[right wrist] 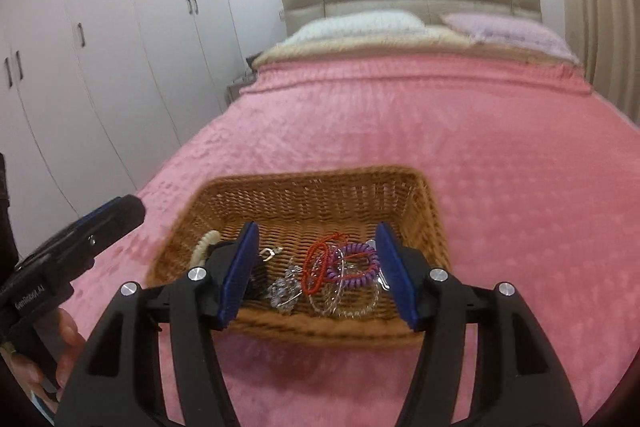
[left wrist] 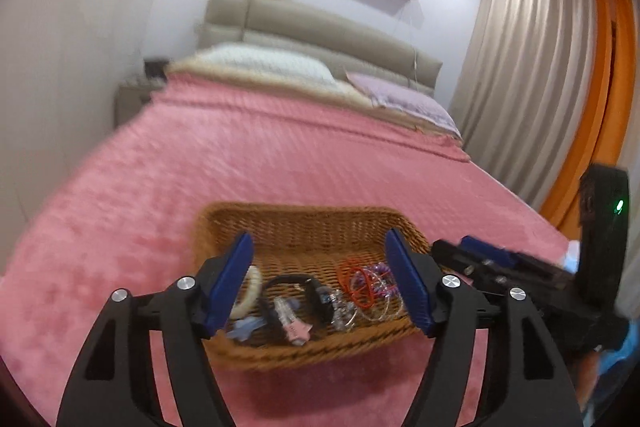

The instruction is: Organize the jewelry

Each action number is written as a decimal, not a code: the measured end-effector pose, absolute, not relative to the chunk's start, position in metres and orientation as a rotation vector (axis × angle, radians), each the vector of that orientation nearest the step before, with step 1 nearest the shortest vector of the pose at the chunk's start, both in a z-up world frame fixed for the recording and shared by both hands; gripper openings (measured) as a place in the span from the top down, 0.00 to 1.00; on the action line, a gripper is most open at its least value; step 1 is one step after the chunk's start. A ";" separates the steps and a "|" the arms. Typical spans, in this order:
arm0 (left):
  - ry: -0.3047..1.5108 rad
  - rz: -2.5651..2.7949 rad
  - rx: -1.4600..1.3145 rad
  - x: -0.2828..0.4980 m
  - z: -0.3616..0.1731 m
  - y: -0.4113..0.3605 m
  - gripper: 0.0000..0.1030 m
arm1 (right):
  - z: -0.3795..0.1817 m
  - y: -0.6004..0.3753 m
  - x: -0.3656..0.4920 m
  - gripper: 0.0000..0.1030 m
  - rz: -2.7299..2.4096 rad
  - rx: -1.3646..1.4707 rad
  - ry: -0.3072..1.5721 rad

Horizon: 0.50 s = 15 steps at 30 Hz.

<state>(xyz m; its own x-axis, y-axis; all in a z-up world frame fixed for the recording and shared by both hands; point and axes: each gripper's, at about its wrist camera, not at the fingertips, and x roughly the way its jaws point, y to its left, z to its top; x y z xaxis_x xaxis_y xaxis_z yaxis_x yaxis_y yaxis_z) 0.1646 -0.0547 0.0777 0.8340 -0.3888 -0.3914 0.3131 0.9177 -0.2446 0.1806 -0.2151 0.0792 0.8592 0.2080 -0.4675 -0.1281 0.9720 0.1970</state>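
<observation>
Hovering over wicker basket [right wrist: 304, 187] on pink bedspread [right wrist: 500, 155]: your left tongs [left wrist: 320, 279] and right tongs [right wrist: 316, 267], both wide, holding nothing; jewelry [right wrist: 340, 275] piled inside basket.

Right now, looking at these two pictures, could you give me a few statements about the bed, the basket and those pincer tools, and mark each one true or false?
1. The wicker basket sits on a pink bedspread. True.
2. The basket is empty. False: it holds jewelry, such as a red bead bracelet and a purple coil band.
3. Both the left gripper and the right gripper are open. True.
4. The right gripper grips the white bead bracelet. False: it holds nothing.
5. The curtains are blue. False: they are beige and orange.
</observation>
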 end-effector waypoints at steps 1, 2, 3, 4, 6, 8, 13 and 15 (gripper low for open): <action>0.423 -0.362 -0.149 0.150 0.082 -0.053 0.29 | 0.085 -0.213 0.172 0.44 0.178 0.157 0.483; 0.394 -0.343 -0.127 0.137 0.087 -0.052 0.27 | 0.092 -0.211 0.160 0.44 0.179 0.156 0.452; 0.371 -0.325 -0.113 0.127 0.090 -0.051 0.23 | 0.096 -0.209 0.152 0.44 0.180 0.155 0.430; 0.338 -0.302 -0.095 0.112 0.094 -0.049 0.20 | 0.103 -0.205 0.137 0.44 0.181 0.145 0.393; 0.292 -0.269 -0.068 0.089 0.100 -0.046 0.17 | 0.113 -0.196 0.112 0.45 0.180 0.113 0.329; 0.261 -0.241 -0.048 0.070 0.104 -0.046 0.16 | 0.118 -0.187 0.092 0.44 0.177 0.093 0.290; 0.197 -0.174 -0.009 0.033 0.106 -0.047 0.11 | 0.109 -0.181 0.049 0.35 0.150 0.077 0.226; 0.187 -0.151 -0.001 0.023 0.101 -0.046 0.09 | 0.097 -0.183 0.041 0.33 0.142 0.087 0.220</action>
